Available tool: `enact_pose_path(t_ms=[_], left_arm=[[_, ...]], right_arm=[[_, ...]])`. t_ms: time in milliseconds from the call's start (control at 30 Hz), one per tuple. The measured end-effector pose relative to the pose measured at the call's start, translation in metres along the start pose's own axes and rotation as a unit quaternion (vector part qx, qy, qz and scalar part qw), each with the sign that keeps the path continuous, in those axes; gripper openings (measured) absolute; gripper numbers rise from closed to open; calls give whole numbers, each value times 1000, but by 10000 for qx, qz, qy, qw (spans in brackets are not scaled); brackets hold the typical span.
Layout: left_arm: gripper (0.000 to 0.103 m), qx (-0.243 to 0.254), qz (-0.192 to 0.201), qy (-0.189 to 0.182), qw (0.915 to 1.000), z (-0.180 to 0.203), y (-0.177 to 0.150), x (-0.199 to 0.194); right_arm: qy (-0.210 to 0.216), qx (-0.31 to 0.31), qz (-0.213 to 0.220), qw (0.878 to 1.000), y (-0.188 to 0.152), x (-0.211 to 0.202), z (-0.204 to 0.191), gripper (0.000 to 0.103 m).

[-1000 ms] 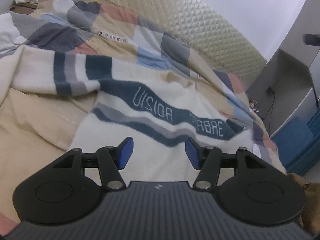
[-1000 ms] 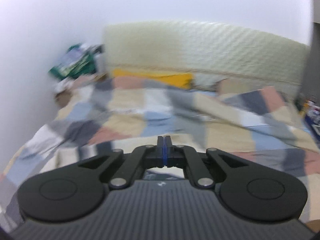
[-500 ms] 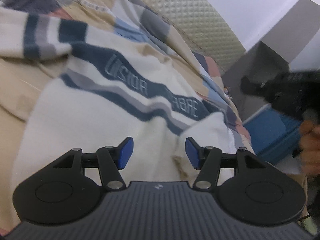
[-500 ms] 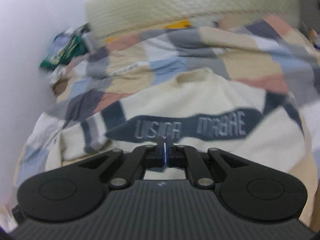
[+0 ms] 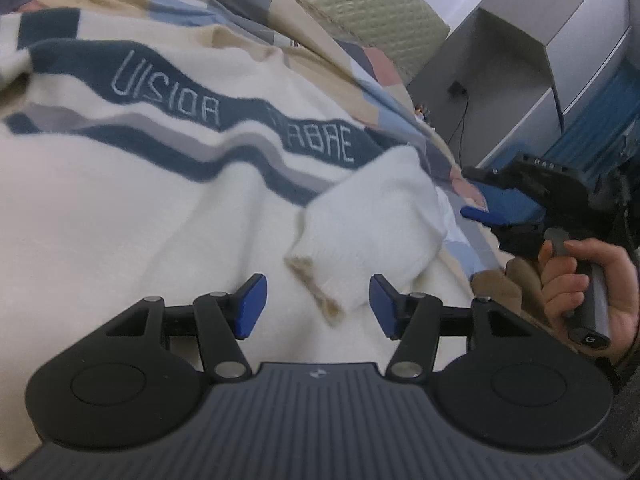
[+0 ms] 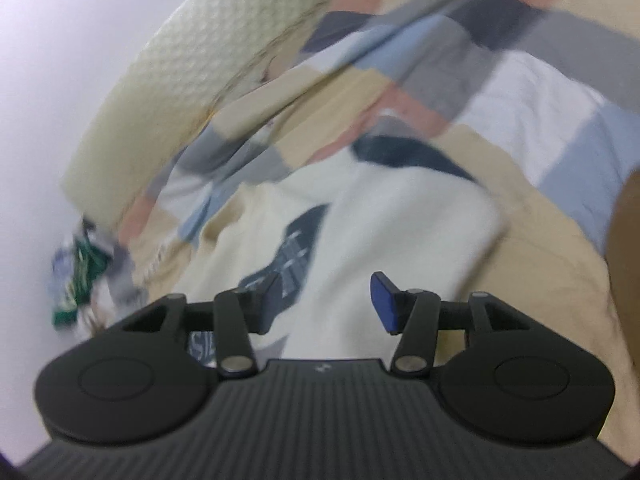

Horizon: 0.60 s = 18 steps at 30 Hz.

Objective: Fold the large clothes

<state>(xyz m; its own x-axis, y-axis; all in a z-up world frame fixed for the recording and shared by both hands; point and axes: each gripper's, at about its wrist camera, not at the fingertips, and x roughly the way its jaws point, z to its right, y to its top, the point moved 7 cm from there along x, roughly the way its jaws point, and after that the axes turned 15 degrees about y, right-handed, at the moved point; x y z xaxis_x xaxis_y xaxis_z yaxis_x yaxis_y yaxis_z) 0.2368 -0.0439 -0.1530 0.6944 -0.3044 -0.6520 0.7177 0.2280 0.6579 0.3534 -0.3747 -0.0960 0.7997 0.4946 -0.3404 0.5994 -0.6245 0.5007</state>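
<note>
Both grippers empty: left gripper (image 5: 316,306) wide above sweater (image 5: 120,208) cuff (image 5: 320,280), right gripper (image 6: 324,302) opening; could pinch bedspread (image 6: 540,240) beneath.

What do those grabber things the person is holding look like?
Each gripper, left and right, is black with two round discs, a ribbed top plate carrying a small logo, silver pivot pins and blue pads on the jaws. The hand wraps a grey handle.
</note>
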Motion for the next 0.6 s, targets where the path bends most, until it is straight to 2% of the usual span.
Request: enact_pose_path(t_ms=[100, 233, 300, 467, 567, 600], left_arm=[[62, -72, -12, -25, 10000, 1, -1, 11], [62, -123, -103, -14, 9999, 3, 0, 29], [62, -182, -134, -11, 9997, 4, 2, 37], [61, -374, -173, -86, 9991, 12, 12, 56], [44, -314, -198, 117, 9992, 15, 15, 60], [34, -229, -170, 170, 9995, 17, 16, 59]], right_arm=[[55, 596, 203, 9980, 2, -3, 33, 52], [-160, 1500, 349, 9879, 0, -4, 73, 52], [-284, 1679, 327, 9849, -1, 1, 87, 52], [-88, 1837, 306, 9825, 1, 19, 102, 52], [82, 1737, 305, 9843, 2, 25, 99, 48], [96, 1682, 301, 9853, 3, 27, 98, 37]])
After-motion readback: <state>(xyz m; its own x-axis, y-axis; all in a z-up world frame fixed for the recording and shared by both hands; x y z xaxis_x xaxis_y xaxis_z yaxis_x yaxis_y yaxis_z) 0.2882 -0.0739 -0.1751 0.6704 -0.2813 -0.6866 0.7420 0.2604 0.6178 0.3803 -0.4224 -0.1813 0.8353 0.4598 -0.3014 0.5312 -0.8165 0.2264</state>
